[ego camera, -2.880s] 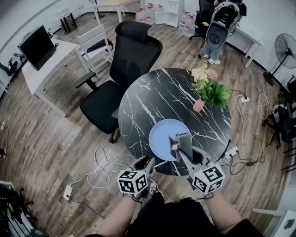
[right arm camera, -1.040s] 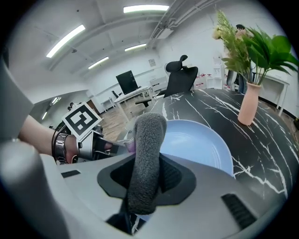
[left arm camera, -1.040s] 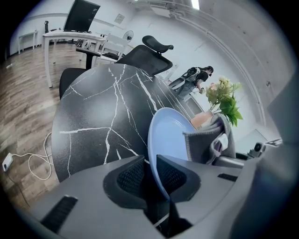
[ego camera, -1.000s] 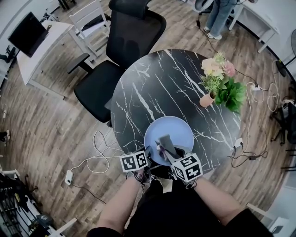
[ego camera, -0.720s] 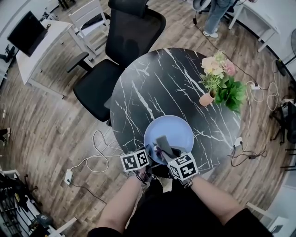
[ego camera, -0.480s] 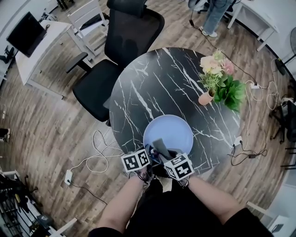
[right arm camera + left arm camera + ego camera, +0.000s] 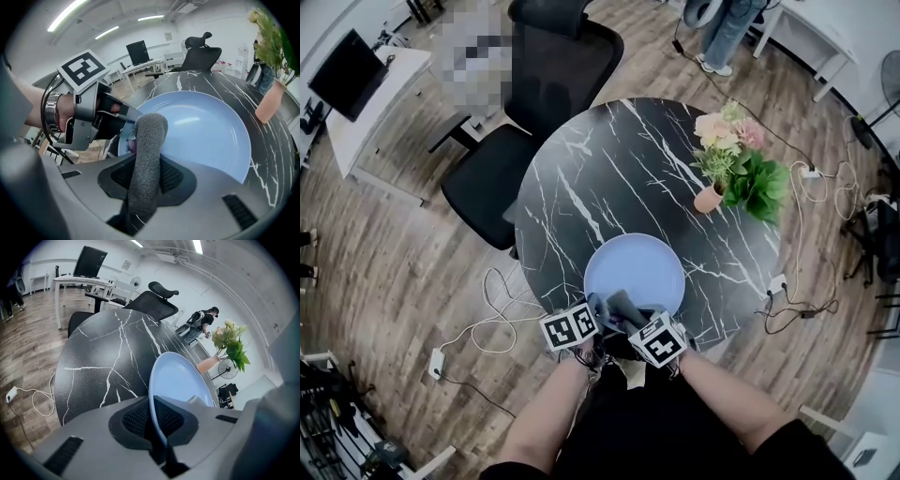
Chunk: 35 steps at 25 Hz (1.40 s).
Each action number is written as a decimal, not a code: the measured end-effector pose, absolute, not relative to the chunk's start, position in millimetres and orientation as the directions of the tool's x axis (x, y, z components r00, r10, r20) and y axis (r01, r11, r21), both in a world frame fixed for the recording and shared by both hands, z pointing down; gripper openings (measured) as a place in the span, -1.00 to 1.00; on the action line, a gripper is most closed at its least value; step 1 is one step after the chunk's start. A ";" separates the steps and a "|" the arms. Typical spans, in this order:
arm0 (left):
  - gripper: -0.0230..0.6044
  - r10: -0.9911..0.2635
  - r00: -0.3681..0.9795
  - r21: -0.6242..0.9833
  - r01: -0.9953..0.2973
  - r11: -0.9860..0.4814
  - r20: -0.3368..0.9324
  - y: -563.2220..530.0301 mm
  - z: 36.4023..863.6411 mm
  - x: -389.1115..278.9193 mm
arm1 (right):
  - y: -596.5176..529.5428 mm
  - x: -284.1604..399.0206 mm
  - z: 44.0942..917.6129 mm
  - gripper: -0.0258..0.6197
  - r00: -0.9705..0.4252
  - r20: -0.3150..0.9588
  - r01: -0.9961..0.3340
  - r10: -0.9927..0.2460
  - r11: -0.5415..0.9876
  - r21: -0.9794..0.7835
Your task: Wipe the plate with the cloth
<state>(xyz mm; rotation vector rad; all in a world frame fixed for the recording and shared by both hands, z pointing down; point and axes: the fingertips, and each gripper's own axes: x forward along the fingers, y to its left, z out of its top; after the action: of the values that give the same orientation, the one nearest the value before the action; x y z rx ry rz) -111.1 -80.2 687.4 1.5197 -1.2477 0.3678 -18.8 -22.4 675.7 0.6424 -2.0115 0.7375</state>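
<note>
A light blue plate (image 7: 635, 272) lies near the front edge of the round black marble table (image 7: 609, 169). My left gripper (image 7: 598, 307) sits at the plate's near left rim. In the left gripper view the plate (image 7: 180, 380) runs edge-on between the jaws of the left gripper (image 7: 157, 425), which have just been closing and now pinch the rim. My right gripper (image 7: 145, 183) is shut on a rolled grey cloth (image 7: 147, 140) that stands over the plate's near part (image 7: 206, 136), close beside the left gripper (image 7: 129, 117).
A pot of flowers (image 7: 710, 197) stands on the table's right side. A black office chair (image 7: 544, 84) is behind the table. A white desk with a monitor (image 7: 356, 94) is at far left. Cables (image 7: 502, 309) lie on the wooden floor. A person (image 7: 722, 28) stands far back.
The right gripper has sunk with the cloth toward the plate's near rim. The left gripper has come from off the table to the plate's near left rim.
</note>
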 end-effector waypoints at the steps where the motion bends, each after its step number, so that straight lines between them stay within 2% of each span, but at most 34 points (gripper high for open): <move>1: -0.79 -0.505 0.400 0.528 -0.839 0.134 0.764 -80.4 687.5 -110.9 | -21.9 -15.3 675.2 -0.57 -0.472 0.868 -0.668 -0.151 0.704 -0.241; 7: -0.80 -0.506 0.405 0.531 -0.837 0.130 0.762 -81.7 687.5 -110.2 | -24.9 11.3 677.8 -0.57 -0.382 0.913 -0.576 -0.143 0.810 -0.114; 14: -0.80 -0.509 0.398 0.525 -0.842 0.127 0.763 -81.9 687.7 -110.4 | -48.7 49.6 681.6 -0.57 -0.259 0.943 -0.454 -0.209 0.888 0.072; 22: -0.80 -0.501 0.406 0.514 -0.853 0.093 0.764 -81.6 688.0 -110.2 | -89.5 80.4 680.4 -0.57 -0.207 0.943 -0.496 -0.261 0.859 0.128; 35: -0.80 -0.478 0.419 0.507 -0.859 0.065 0.772 -81.4 686.7 -109.5 | -149.8 71.9 679.3 -0.57 -0.178 0.922 -0.475 -0.344 0.851 0.225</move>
<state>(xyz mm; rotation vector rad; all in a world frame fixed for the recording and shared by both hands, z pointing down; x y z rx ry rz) -109.5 -81.4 686.7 1.5777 -1.2139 0.4349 71.9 -149.8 679.3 0.6246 -1.7872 0.1318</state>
